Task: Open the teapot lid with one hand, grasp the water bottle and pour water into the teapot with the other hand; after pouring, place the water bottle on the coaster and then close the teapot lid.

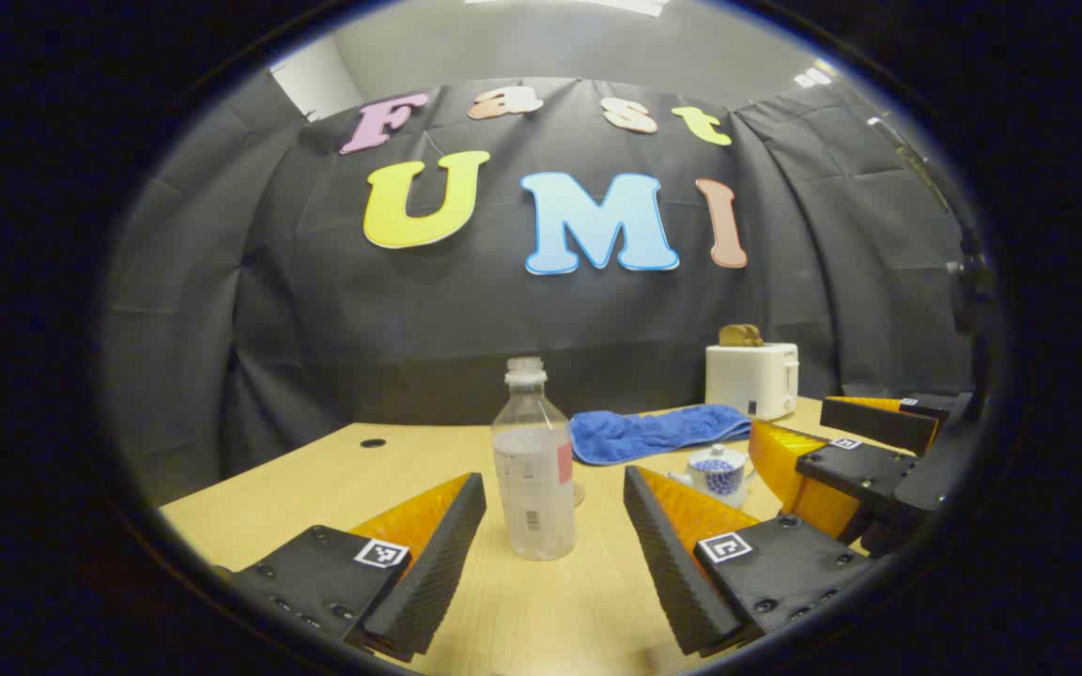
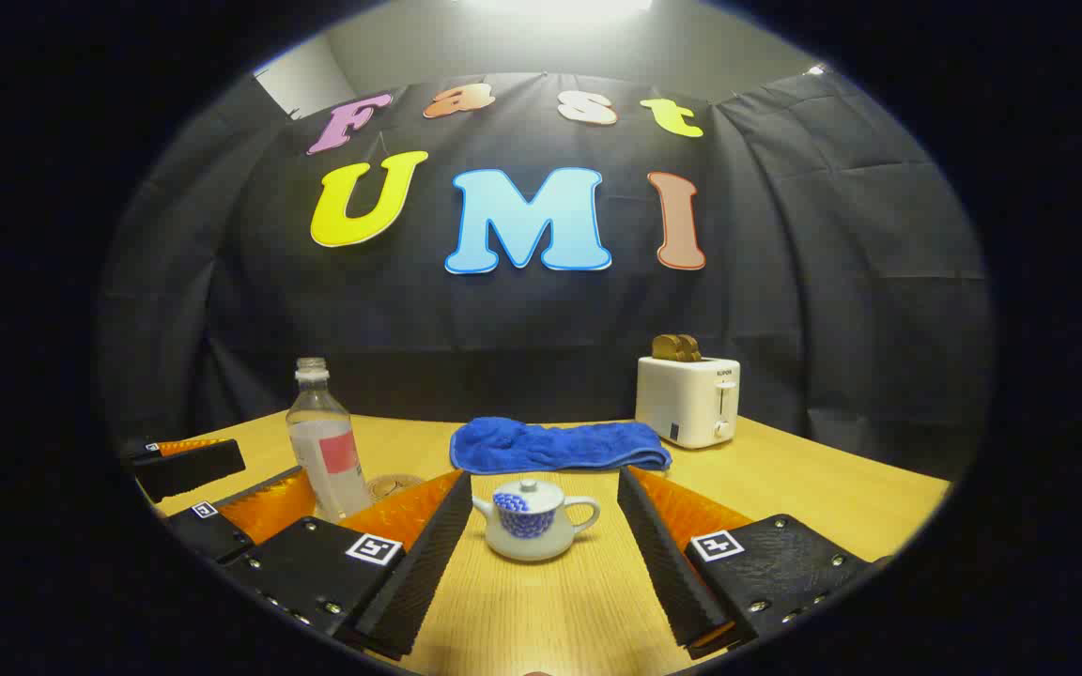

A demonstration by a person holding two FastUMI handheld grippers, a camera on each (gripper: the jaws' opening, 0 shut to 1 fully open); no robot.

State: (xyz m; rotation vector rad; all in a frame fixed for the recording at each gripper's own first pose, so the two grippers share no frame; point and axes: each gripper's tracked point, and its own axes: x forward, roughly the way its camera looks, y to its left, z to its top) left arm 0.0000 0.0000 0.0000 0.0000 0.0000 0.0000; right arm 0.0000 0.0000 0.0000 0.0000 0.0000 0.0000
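Nothing was done yet. The left gripper stood open, the uncapped water bottle just ahead between its fingers, untouched. The right gripper gaped around the teapot, its lid on.

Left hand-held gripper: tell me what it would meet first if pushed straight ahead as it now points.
The water bottle, standing upright on the table centred ahead of the open left hand-held gripper; exact depth is unclear.
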